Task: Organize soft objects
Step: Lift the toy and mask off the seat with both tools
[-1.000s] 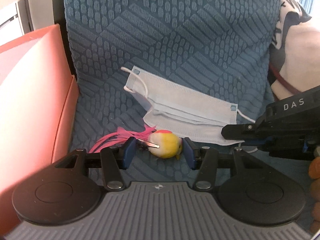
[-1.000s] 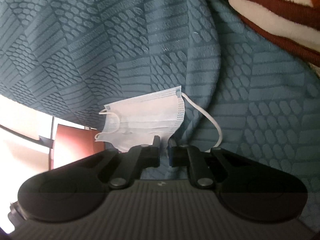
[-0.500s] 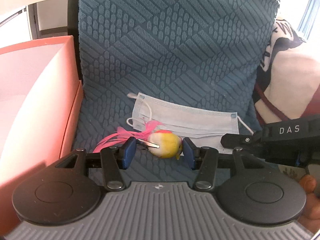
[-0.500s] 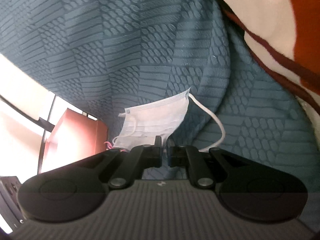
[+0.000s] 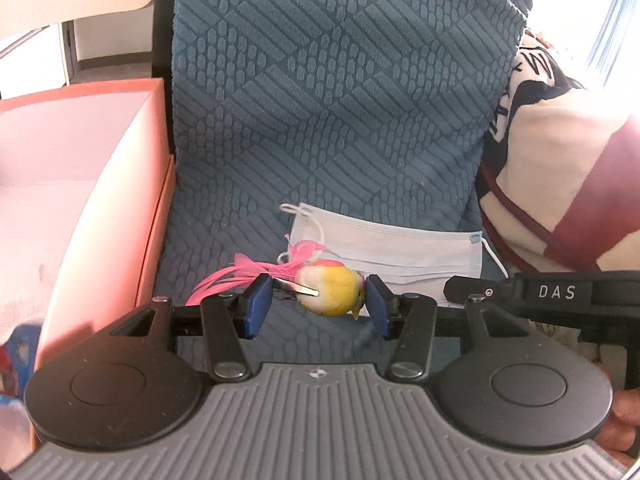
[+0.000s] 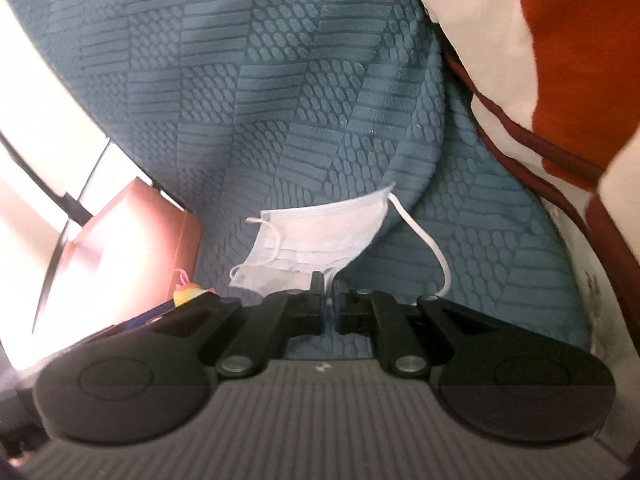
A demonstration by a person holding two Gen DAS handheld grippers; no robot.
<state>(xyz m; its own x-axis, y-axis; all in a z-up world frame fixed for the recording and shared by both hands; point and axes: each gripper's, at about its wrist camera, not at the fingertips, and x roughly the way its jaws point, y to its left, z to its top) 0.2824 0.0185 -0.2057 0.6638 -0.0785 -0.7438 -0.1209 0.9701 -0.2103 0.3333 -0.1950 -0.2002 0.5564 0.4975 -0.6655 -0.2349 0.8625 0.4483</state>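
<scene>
- Both grippers have risen since the earlier frames, so more of the box's inside and the chair's back now shows, and the face mask (image 6: 316, 236) has come up off the seat with the right one.
- Orange box (image 5: 100, 168) stands at the far left, just beside the blue towel (image 5: 340, 100) that covers the chair; it is open at the top and looks like the place for the soft things.
- Left gripper (image 5: 316, 300) is about half open, its blue pads pressed on either side of a small yellow toy bird (image 5: 332, 292) with pink feathers trailing toward the box.
- Right gripper (image 6: 327, 300) is all but closed, pinching the mask's lower edge; the mask hangs tilted, one ear loop dangling at its right.
- Striped cushion (image 5: 560, 168) leans at the far right, untouched.
- Step in hand, as I judge it: both things are gripped and lifted, ready to carry.
- Next move calls for swinging left over the box's rim, bird first since it is nearer, then releasing; the loose loop could snag on the rim.
</scene>
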